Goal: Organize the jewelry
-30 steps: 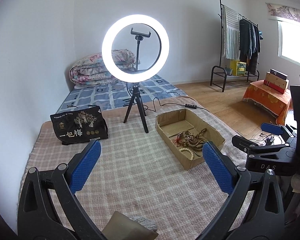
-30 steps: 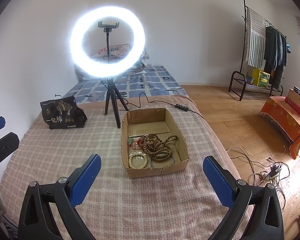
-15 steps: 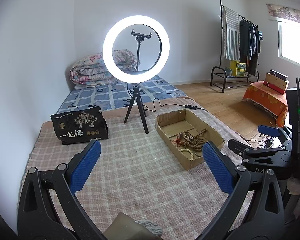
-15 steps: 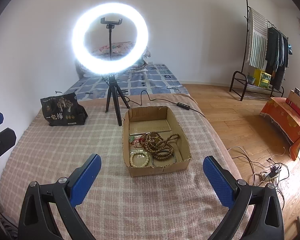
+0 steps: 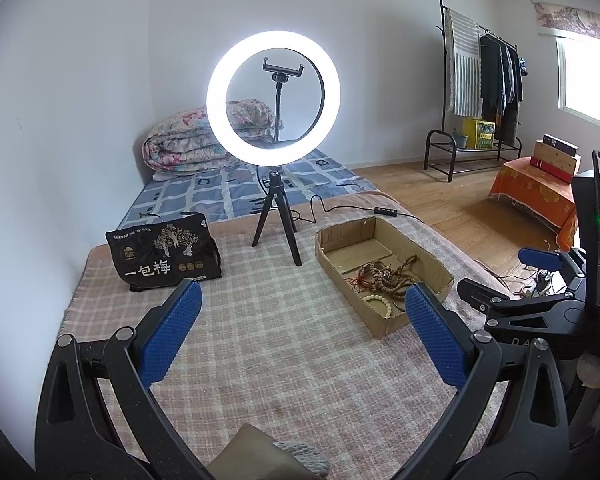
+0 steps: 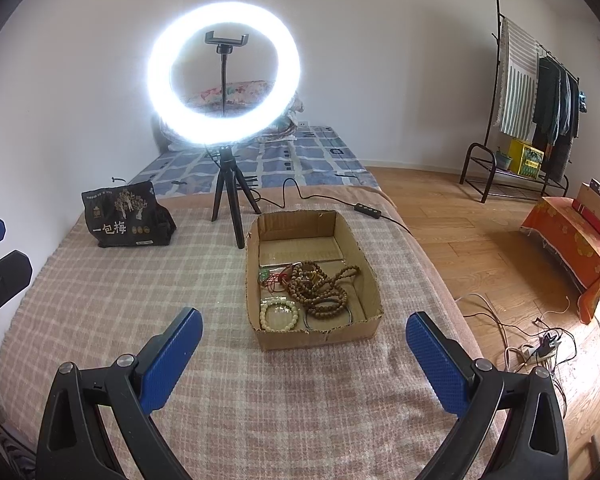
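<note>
A shallow cardboard box (image 6: 316, 334) lies on the checked blanket (image 6: 120, 304). In it are brown bead strings (image 6: 320, 284), a cream bead bracelet (image 6: 279, 314), a thin metal bangle (image 6: 327, 320) and red cord pieces (image 6: 276, 280). My right gripper (image 6: 304, 352) is open and empty, just short of the box's near wall. My left gripper (image 5: 300, 328) is open and empty over the blanket, left of the box (image 5: 384, 328). The right gripper's body shows at the right edge of the left wrist view (image 5: 540, 304).
A lit ring light on a black tripod (image 6: 228, 200) stands behind the box. A black printed bag (image 6: 126, 222) lies at the blanket's far left. A cable with a switch (image 6: 366, 210) runs off to the right. The wooden floor (image 6: 480, 248) lies to the right.
The right gripper has moved forward, closer to the box. The left gripper has drifted slightly. Both stay open.
</note>
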